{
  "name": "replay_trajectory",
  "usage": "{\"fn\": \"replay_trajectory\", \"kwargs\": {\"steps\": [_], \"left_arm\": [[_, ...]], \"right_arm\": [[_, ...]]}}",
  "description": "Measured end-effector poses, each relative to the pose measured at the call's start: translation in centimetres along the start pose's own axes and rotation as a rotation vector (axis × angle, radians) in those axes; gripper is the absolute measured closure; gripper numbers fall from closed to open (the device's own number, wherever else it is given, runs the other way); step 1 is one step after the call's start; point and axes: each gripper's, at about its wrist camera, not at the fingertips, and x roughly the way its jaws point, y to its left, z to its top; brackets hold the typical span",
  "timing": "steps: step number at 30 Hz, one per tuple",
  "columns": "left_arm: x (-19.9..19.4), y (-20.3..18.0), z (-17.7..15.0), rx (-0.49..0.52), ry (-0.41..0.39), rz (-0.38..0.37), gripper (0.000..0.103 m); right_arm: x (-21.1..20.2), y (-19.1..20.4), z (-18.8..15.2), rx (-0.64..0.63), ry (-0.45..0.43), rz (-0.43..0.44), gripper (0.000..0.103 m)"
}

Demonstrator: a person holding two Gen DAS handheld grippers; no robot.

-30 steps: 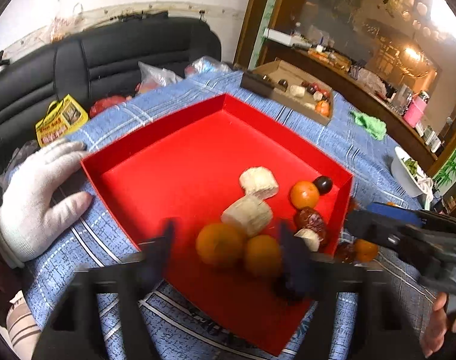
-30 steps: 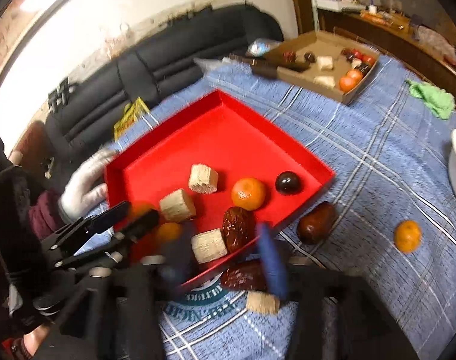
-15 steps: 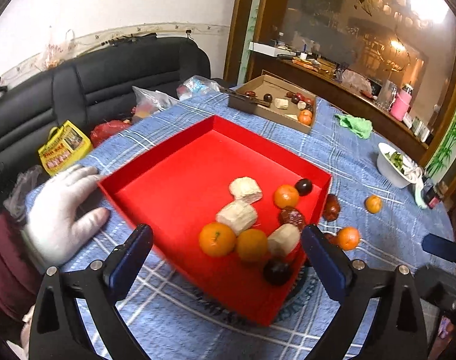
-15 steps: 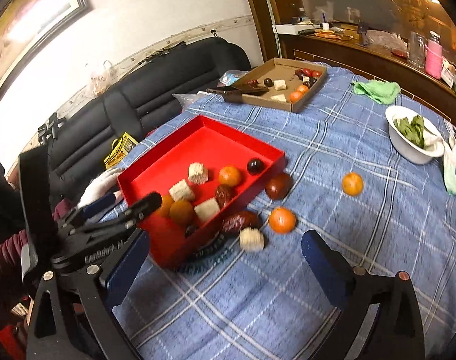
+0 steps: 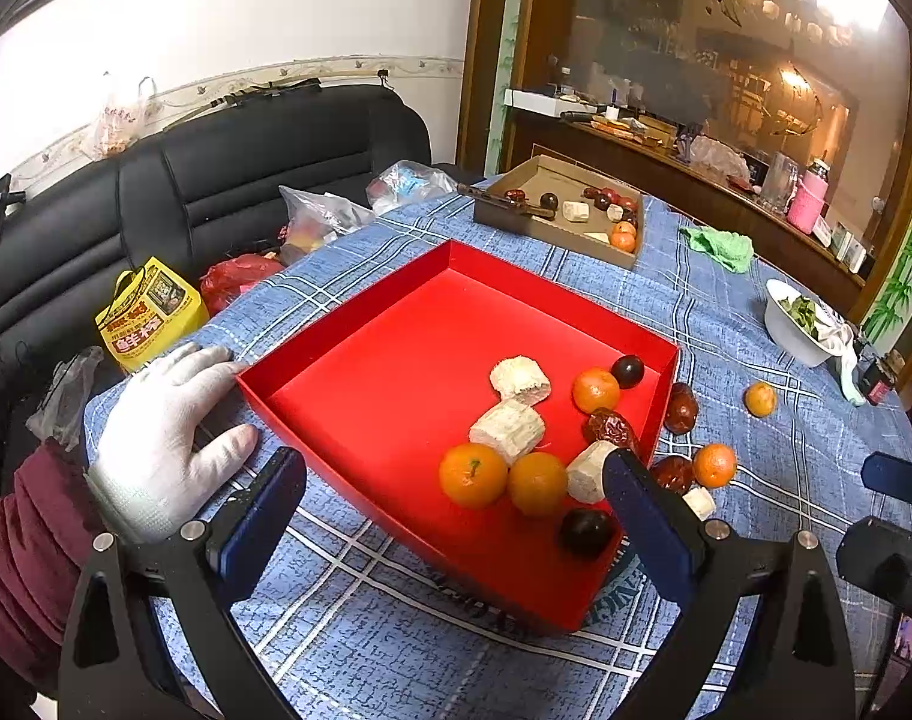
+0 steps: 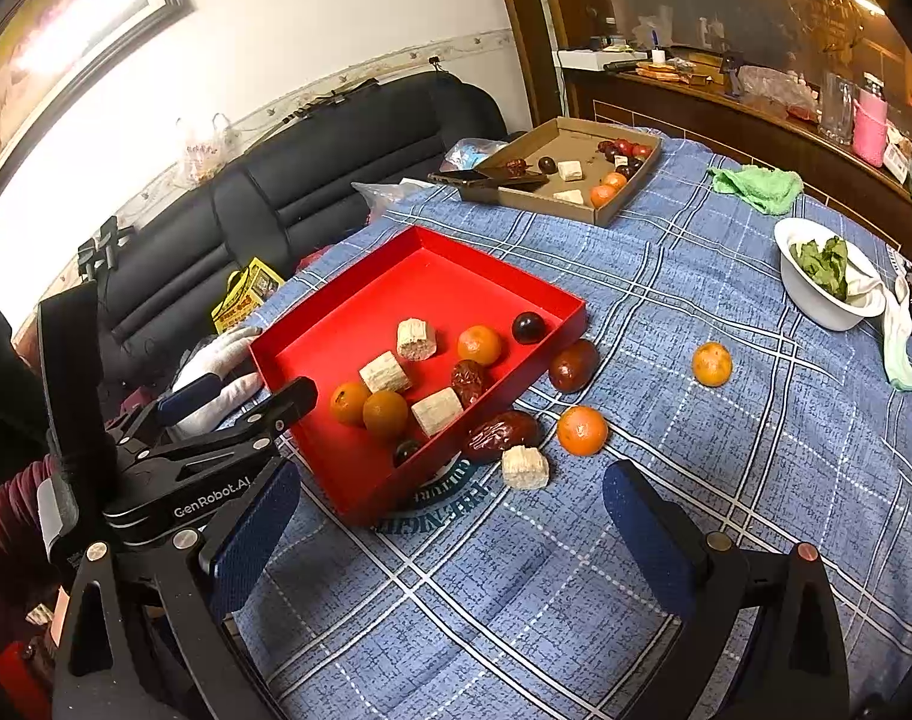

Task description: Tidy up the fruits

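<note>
A red tray (image 5: 360,330) (image 6: 432,252) lies on the blue checked tablecloth and holds several oranges, pale sugarcane chunks, dates and dark plums. Loose on the cloth by its right side lie an orange (image 6: 582,430), a date (image 6: 501,435), a sugarcane chunk (image 6: 525,468), a brown fruit (image 6: 573,365) and a farther orange (image 6: 711,363). My left gripper (image 5: 456,510) is open and empty, above the tray's near edge. My right gripper (image 6: 450,528) is open and empty, above the cloth in front of the loose fruit.
A gloved hand (image 5: 162,426) rests at the tray's left corner. A cardboard box (image 6: 576,177) with more fruit stands at the back. A white bowl (image 6: 828,288) with greens and a green cloth (image 6: 756,186) sit at the right. A black sofa (image 5: 216,180) is behind the table.
Both grippers have pulled back and up from the tray, so the view is wider. The left gripper, low over the oranges a second ago, now stands open above the tray's near edge.
</note>
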Motion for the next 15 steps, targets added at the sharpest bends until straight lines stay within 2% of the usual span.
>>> {"fn": "replay_trajectory", "kwargs": {"steps": [12, 15], "left_arm": [[-0.08, -0.22, -0.05, 0.001, 0.000, -0.006, 0.004], [-0.01, -0.17, 0.06, -0.006, 0.004, 0.016, 0.004]], "right_arm": [[0.32, 0.51, 0.04, -0.009, 0.004, 0.007, 0.000], [0.48, 0.47, 0.00, -0.007, 0.007, 0.007, 0.000]]}}
